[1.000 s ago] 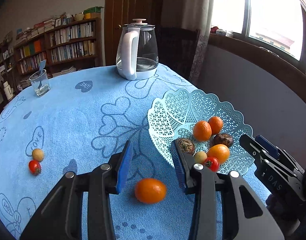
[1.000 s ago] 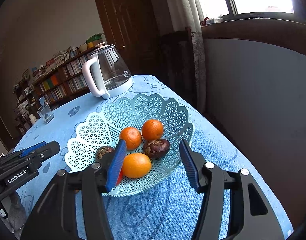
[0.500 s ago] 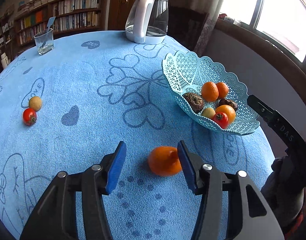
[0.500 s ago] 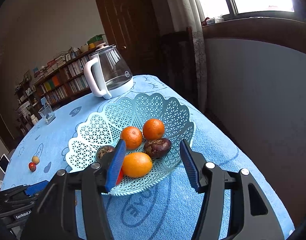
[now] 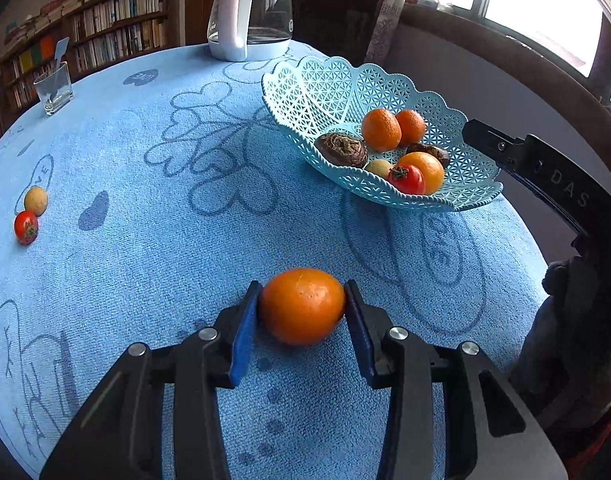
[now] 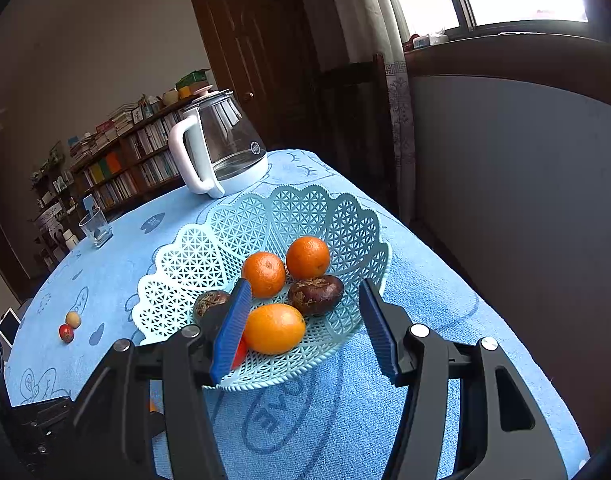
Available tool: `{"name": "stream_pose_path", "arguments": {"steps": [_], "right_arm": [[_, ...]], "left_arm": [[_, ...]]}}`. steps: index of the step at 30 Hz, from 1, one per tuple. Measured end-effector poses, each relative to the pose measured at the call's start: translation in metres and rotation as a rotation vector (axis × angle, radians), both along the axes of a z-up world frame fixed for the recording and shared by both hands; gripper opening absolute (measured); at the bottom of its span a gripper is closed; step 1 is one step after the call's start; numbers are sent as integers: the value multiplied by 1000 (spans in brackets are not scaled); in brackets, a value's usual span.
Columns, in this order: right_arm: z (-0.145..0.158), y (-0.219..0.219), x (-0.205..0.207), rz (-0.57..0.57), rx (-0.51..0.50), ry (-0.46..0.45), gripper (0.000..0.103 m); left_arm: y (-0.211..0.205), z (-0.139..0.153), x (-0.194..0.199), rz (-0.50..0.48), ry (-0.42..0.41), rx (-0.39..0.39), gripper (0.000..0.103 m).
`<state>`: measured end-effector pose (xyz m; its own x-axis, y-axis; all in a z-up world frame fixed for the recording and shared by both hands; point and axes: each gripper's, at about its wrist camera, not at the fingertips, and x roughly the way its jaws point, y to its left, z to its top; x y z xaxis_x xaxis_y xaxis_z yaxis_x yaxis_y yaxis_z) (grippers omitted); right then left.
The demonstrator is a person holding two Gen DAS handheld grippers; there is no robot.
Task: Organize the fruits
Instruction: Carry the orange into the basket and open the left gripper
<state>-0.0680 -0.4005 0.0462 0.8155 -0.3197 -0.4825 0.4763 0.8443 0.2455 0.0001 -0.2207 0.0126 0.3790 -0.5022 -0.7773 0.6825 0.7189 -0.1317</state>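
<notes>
Blue-clothed bench (image 5: 153, 264): left hand-held gripper (image 5: 302, 307) clamped on orange (image 5: 302, 305), resting on cloth, well apart from basket (image 5: 329, 80). Right hand-held gripper (image 6: 305, 316) spread wide, hovering over basket rim.

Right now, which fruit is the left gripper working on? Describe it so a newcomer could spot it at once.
Start at the lattice fruit basket on the blue tablecloth. On the cloth nearer the camera lies one orange, pinched between the blue pads of the left gripper. The other oranges sit inside the basket; this one is outside.
</notes>
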Motion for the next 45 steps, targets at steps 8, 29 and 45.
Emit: {"name": "stream_pose_path", "arguments": {"steps": [8,29,45], "right_arm": [[0,0,0,0,2,-1,58],[1,3,0,3,7,-6,58],[0,5,0,0,0,-10,58]], "left_arm": [[3,12,-4,-5,-39,-17,41],[-41,56,27,7,-105,-114,49],[-26,49,35,71,-95,-100,50]]}}
